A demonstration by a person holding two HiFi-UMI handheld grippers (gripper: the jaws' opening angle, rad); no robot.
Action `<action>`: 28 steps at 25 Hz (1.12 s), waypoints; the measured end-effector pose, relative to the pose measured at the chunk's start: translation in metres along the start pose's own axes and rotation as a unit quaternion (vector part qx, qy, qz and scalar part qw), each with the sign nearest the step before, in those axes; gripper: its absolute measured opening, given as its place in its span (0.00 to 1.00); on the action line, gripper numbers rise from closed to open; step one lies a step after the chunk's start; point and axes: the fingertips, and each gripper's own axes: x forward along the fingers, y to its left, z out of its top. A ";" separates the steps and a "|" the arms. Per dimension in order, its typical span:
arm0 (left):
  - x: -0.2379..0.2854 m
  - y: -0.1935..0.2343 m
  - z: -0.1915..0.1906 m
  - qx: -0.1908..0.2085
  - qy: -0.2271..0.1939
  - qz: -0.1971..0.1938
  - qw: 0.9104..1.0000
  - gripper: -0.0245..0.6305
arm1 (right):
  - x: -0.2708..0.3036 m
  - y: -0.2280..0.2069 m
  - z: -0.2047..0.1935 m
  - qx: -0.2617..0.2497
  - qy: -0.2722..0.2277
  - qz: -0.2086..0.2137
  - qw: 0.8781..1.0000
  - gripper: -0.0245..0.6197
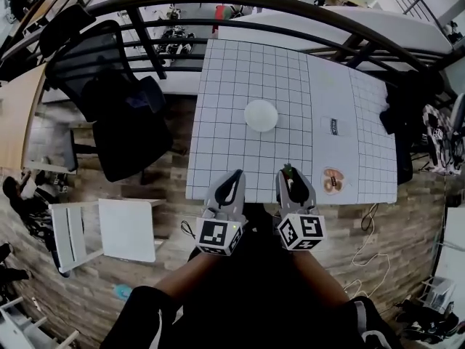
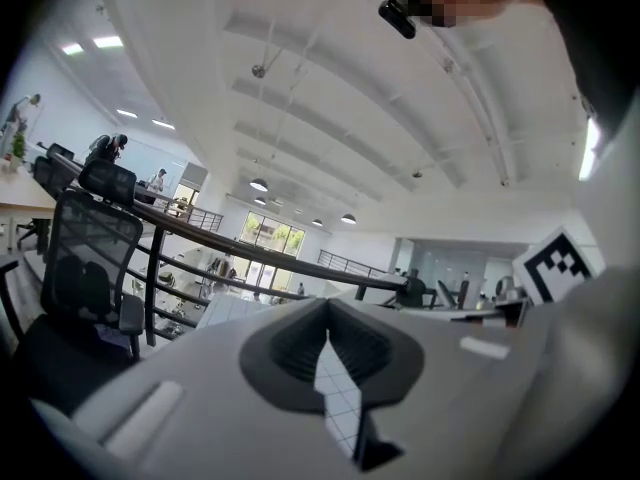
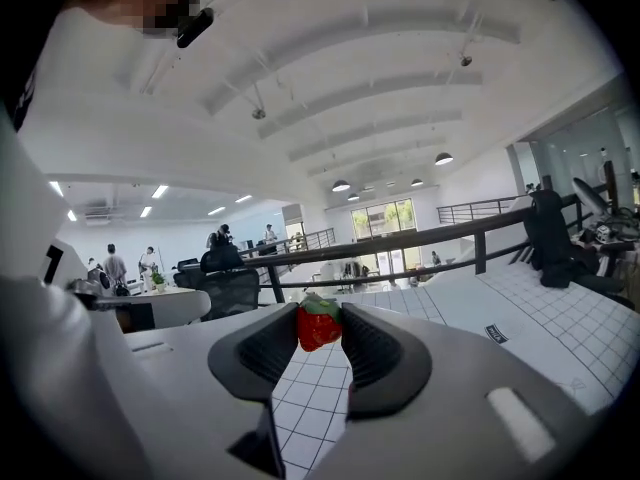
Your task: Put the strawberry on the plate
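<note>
A red strawberry (image 3: 319, 326) with green leaves is pinched between the tips of my right gripper (image 3: 320, 330), which is shut on it above the white gridded table (image 3: 320, 398). In the head view the right gripper (image 1: 290, 177) hovers over the table's near edge, the strawberry (image 1: 288, 171) just showing at its tip. The white plate (image 1: 261, 115) sits near the table's middle, farther away and slightly left. My left gripper (image 1: 234, 181) is beside the right one at the near edge. Its jaws (image 2: 326, 343) meet with nothing between them.
A sticker with a tan print (image 1: 333, 180) lies on the table right of the right gripper, and a small label (image 1: 333, 126) farther back. A black railing (image 1: 218, 24) runs behind the table. A black chair (image 1: 120, 115) stands to the left, dark clothing (image 1: 407, 107) at the right edge.
</note>
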 end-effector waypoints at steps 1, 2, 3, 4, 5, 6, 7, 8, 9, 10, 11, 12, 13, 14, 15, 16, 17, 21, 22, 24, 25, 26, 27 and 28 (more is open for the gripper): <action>0.005 0.002 0.001 0.001 0.000 0.002 1.000 0.05 | 0.007 -0.001 0.001 -0.003 0.000 0.003 1.000 0.25; 0.011 0.004 0.002 0.001 -0.001 0.005 1.000 0.05 | 0.014 -0.002 0.002 -0.006 0.001 0.007 1.000 0.25; 0.018 0.006 0.002 0.000 -0.001 0.007 1.000 0.05 | 0.020 -0.003 0.003 -0.008 0.002 0.010 1.000 0.25; 0.025 0.008 0.003 0.001 -0.001 0.009 1.000 0.05 | 0.026 -0.006 0.005 -0.009 0.003 0.013 1.000 0.25; 0.032 0.009 0.003 0.002 0.000 0.011 1.000 0.05 | 0.032 -0.008 0.005 -0.009 0.003 0.015 1.000 0.25; 0.038 0.010 0.003 0.004 0.000 0.011 1.000 0.05 | 0.037 -0.012 0.006 -0.008 0.004 0.017 1.000 0.25; 0.045 0.010 0.003 0.006 0.000 0.012 1.000 0.05 | 0.043 -0.016 0.006 -0.006 0.005 0.018 1.000 0.25; 0.053 0.011 0.003 0.008 0.000 0.012 1.000 0.05 | 0.049 -0.020 0.006 -0.004 0.006 0.019 1.000 0.25; 0.060 0.012 0.003 0.011 0.000 0.014 1.000 0.05 | 0.055 -0.025 0.006 -0.003 0.007 0.021 1.000 0.25; 0.069 0.013 0.002 0.014 0.002 0.015 1.000 0.05 | 0.063 -0.030 0.006 -0.003 0.008 0.021 1.000 0.25; 0.077 0.013 0.000 0.015 0.005 0.016 1.000 0.05 | 0.070 -0.036 0.006 -0.003 0.011 0.021 1.000 0.25; 0.085 0.013 -0.002 0.015 0.010 0.016 1.000 0.05 | 0.077 -0.042 0.006 -0.003 0.014 0.020 1.000 0.25; 0.092 0.012 -0.004 0.015 0.016 0.014 1.000 0.05 | 0.083 -0.047 0.006 -0.001 0.017 0.019 1.000 0.25; 0.098 0.013 -0.005 0.015 0.021 0.014 1.000 0.05 | 0.090 -0.051 0.005 0.001 0.021 0.019 1.000 0.25; 0.104 0.015 -0.006 0.015 0.026 0.015 0.999 0.05 | 0.097 -0.053 0.005 0.004 0.024 0.020 1.000 0.25; 0.110 0.017 -0.007 0.015 0.031 0.018 0.999 0.05 | 0.105 -0.056 0.004 0.006 0.027 0.022 0.999 0.25; 0.116 0.020 -0.008 0.016 0.035 0.021 0.999 0.05 | 0.112 -0.058 0.003 0.006 0.030 0.025 0.999 0.25; 0.136 0.025 -0.017 0.023 0.048 0.028 0.998 0.05 | 0.140 -0.065 -0.007 0.005 0.049 0.042 0.998 0.25; 0.140 0.027 -0.019 0.024 0.051 0.030 0.998 0.05 | 0.148 -0.067 -0.010 0.004 0.054 0.046 0.998 0.25; 0.149 0.032 -0.023 0.020 0.056 0.036 0.998 0.05 | 0.164 -0.070 -0.017 0.006 0.064 0.051 0.997 0.25; 0.153 0.034 -0.025 0.018 0.057 0.038 0.997 0.05 | 0.171 -0.073 -0.022 0.011 0.070 0.053 0.996 0.25; 0.156 0.035 -0.026 0.016 0.058 0.040 0.997 0.05 | 0.178 -0.075 -0.026 0.015 0.077 0.056 0.995 0.25; 0.159 0.036 -0.027 0.014 0.059 0.044 0.997 0.05 | 0.183 -0.076 -0.030 0.018 0.083 0.058 0.995 0.25; 0.160 0.037 -0.029 0.011 0.061 0.050 0.997 0.05 | 0.189 -0.077 -0.033 0.020 0.089 0.061 0.994 0.25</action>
